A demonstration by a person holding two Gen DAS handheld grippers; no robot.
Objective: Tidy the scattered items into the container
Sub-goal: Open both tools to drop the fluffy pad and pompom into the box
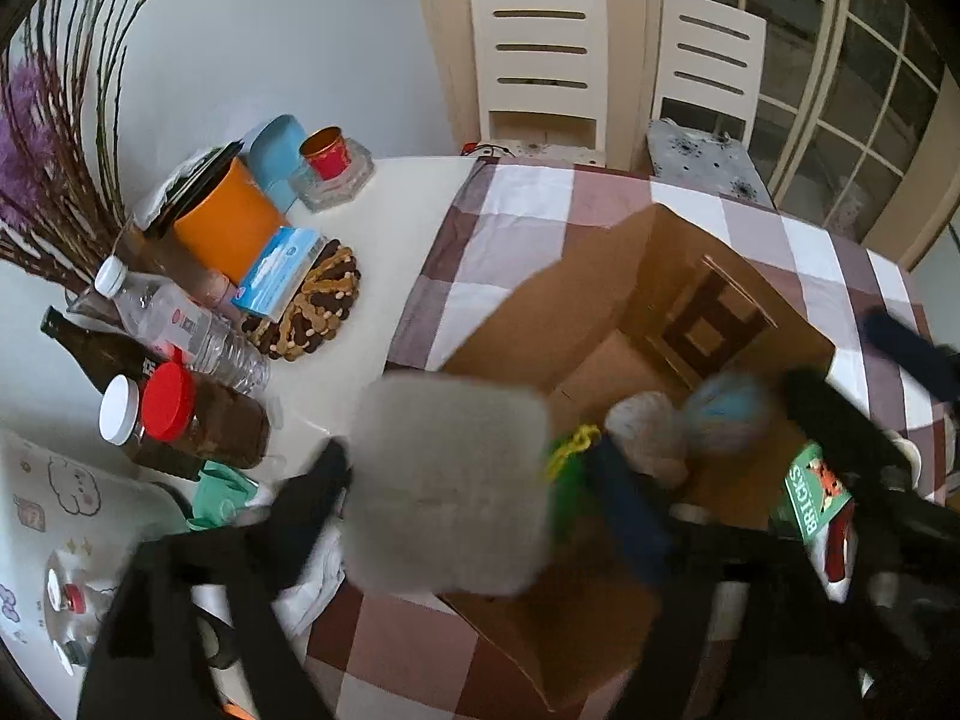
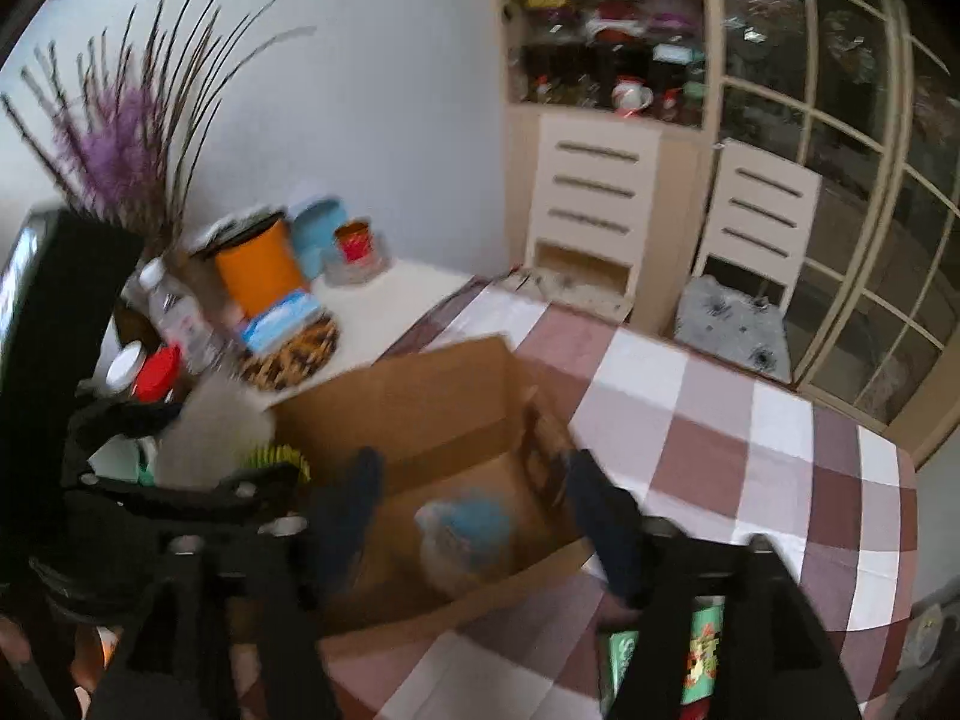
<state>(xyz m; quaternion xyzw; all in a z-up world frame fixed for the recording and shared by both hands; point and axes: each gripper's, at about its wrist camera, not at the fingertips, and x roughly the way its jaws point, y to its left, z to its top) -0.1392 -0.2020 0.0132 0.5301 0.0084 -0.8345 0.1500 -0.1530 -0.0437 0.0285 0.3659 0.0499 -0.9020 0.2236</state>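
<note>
An open cardboard box (image 1: 630, 306) stands on the checked tablecloth; it also shows in the right wrist view (image 2: 420, 408). My left gripper (image 1: 474, 480) is shut on a grey sponge block (image 1: 450, 486) with a green and yellow item (image 1: 570, 456) against its right side, held at the box's left rim. Inside the box lie a blue-and-white ball (image 1: 729, 411) and a pale round item (image 1: 648, 432). My right gripper (image 2: 474, 510) is open and empty above the box, over the ball (image 2: 468, 531). A green BRICKS box (image 1: 816, 498) lies at the box's right; it also shows under my right gripper (image 2: 699, 654).
To the left stand an orange canister (image 1: 228, 222), a water bottle (image 1: 186, 324), red-lidded jars (image 1: 198, 420), a tissue pack (image 1: 282, 270) on a beaded trivet and dried flowers (image 1: 42, 180). Two white chairs (image 1: 540, 60) stand behind the table (image 2: 750, 468).
</note>
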